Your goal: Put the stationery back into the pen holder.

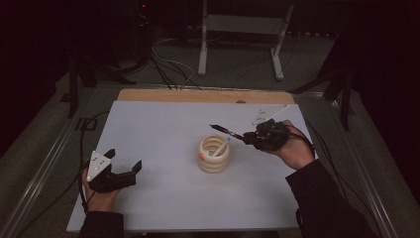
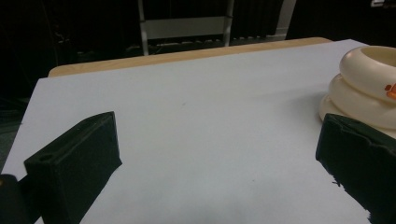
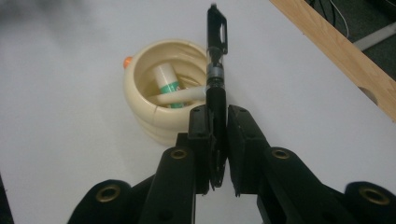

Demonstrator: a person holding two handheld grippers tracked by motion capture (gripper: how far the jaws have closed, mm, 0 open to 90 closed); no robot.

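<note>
The right gripper (image 3: 217,140) clamps a black pen (image 3: 216,70) just above the cream ringed holder's (image 3: 161,116) rim; tilted this flat, it may strike the rim or tip the holder. The left gripper (image 1: 123,162), jaws wide, rests well apart from the holder

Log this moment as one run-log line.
right gripper: shut on black pen, above cup rim | left gripper: open, empty, resting on table | cream ringed cup: holds white marker | phase: pen heading to cup
</note>
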